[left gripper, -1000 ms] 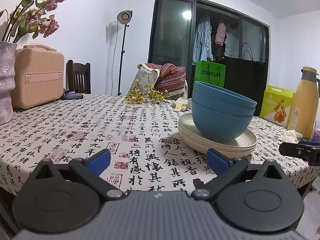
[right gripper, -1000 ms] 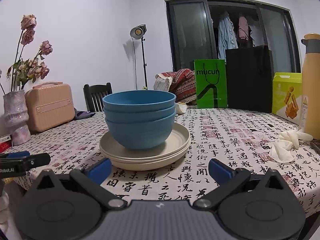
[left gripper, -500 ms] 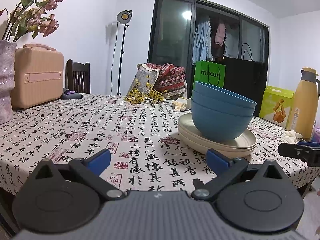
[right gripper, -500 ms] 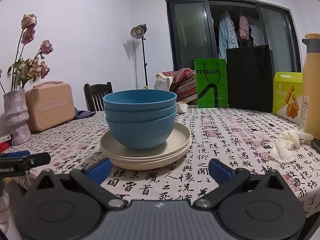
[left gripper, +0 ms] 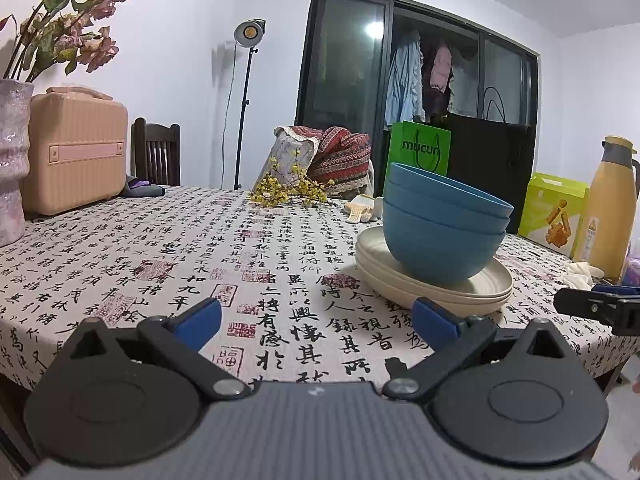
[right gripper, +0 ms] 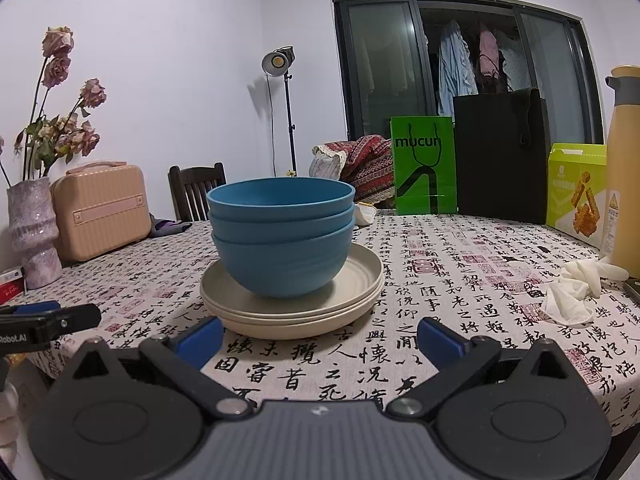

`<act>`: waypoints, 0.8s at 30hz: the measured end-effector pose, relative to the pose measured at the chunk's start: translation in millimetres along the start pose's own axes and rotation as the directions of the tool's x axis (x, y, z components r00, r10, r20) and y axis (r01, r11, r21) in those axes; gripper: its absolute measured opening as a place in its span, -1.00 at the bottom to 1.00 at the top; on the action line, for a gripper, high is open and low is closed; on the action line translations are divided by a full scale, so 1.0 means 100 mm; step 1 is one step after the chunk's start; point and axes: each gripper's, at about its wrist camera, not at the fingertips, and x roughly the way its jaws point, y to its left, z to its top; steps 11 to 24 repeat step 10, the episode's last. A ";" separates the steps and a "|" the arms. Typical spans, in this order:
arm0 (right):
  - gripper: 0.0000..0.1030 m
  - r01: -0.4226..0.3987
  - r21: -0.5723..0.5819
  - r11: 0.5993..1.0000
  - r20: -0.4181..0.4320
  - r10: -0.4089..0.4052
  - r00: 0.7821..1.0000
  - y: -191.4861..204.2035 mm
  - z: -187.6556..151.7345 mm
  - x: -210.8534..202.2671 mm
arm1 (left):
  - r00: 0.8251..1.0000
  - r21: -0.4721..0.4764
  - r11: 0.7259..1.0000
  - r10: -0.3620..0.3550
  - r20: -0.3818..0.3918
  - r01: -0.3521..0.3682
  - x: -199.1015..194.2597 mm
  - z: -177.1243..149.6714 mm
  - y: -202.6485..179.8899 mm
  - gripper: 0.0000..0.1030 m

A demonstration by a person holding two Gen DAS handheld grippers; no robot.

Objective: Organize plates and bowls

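Three nested blue bowls point(right gripper: 282, 240) sit on a stack of cream plates point(right gripper: 292, 304) on the calligraphy-print desk point(right gripper: 460, 280), while the left gripper point(left gripper: 316, 320) and right gripper point(right gripper: 320, 336) hover at its near edge, jaws spread wide and empty.

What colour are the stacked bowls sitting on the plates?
Blue: the bowls rest on cream plates, clearest in the right wrist view.

Matt, smooth blue bowls point(right gripper: 282, 236) and cream plates point(right gripper: 296, 300), probably plastic, on a woven printed cloth point(right gripper: 460, 280) over the surface; glossy glazed vase point(right gripper: 30, 236); matt black gripper fingers point(right gripper: 200, 338).
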 end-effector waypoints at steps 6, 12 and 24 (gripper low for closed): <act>1.00 -0.001 -0.001 1.000 -0.001 0.001 1.000 0.00 0.00 0.00 | 1.000 0.010 1.000 0.004 0.003 -0.004 0.00 0.01 -0.02 1.00; 1.00 -0.002 -0.001 1.000 -0.004 0.002 1.000 0.00 0.00 0.01 | 1.000 0.005 1.000 0.008 0.000 -0.008 0.01 0.01 -0.01 1.00; 1.00 -0.002 -0.001 1.000 -0.004 0.002 1.000 0.00 0.00 0.01 | 1.000 0.005 1.000 0.008 0.000 -0.008 0.01 0.01 -0.01 1.00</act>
